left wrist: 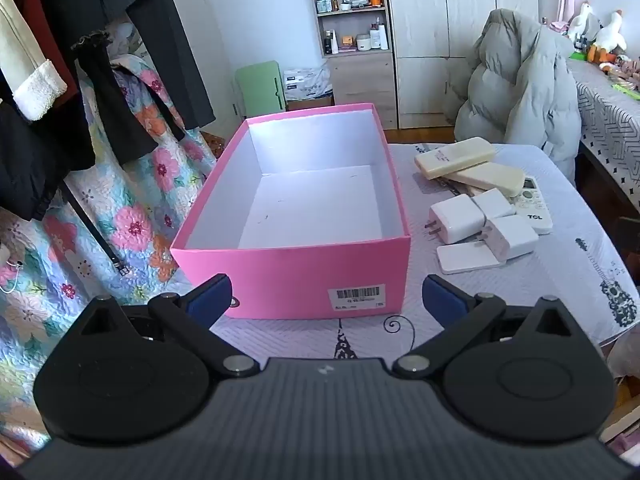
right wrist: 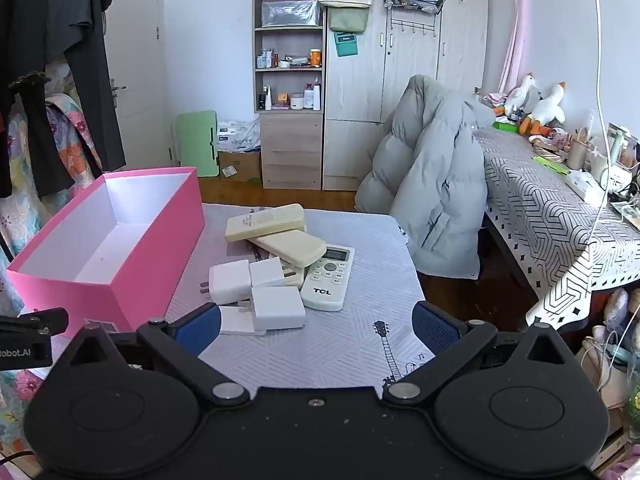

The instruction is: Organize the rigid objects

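An empty pink box (left wrist: 296, 276) with a white inside stands on the small table; it also shows in the right wrist view (right wrist: 160, 236) at the left. To its right lies a pile: two cream remotes (right wrist: 264, 222), a white TCL remote (right wrist: 329, 282), several white plug chargers (right wrist: 230, 282) and a flat white card (right wrist: 238, 326). The pile shows in the left wrist view too, with the chargers (left wrist: 456, 218). My left gripper (left wrist: 326, 300) is open and empty in front of the box. My right gripper (right wrist: 316, 328) is open and empty just before the pile.
The table has a light quilted cover (right wrist: 352, 344) with a guitar print. A chair with a grey puffer jacket (right wrist: 432, 200) stands behind it. A cluttered desk (right wrist: 552, 216) is at the right. Hanging clothes (left wrist: 80, 80) and a floral quilt (left wrist: 120, 220) are at the left.
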A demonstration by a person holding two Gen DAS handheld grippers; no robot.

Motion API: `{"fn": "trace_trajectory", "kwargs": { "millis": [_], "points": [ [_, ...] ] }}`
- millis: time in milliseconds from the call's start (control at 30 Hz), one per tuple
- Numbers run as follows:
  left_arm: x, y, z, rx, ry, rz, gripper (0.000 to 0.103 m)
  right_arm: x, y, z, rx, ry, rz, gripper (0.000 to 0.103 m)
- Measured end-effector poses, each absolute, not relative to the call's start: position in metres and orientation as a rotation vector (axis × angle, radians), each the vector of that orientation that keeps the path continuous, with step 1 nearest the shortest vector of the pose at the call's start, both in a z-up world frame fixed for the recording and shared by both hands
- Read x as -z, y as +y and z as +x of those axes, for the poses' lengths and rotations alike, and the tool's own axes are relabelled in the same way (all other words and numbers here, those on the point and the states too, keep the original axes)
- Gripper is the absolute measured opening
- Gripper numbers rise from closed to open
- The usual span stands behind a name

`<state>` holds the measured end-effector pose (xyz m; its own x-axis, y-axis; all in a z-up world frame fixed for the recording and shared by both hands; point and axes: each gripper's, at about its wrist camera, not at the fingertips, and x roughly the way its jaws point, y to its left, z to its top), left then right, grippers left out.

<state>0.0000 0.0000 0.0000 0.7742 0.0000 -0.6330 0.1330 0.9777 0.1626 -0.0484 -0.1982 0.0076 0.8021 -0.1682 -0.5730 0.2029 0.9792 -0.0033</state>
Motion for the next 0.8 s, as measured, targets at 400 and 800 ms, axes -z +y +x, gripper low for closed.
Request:
{"fn": "trace_trajectory", "kwargs": {
  "millis": [400,800],
  "points": [
    [-0.002,-0.003,0.000,0.092,0.689,0.170,0.101,-0.005,-0.210,-0.055,0.209,0.612,0.058,0.103],
    [0.000,-0.015,-0.004,0.099,0.686,0.156,0.102,-0.002,-0.213,-0.052,0.230,0.627,0.053,0.103]
  ]
}}
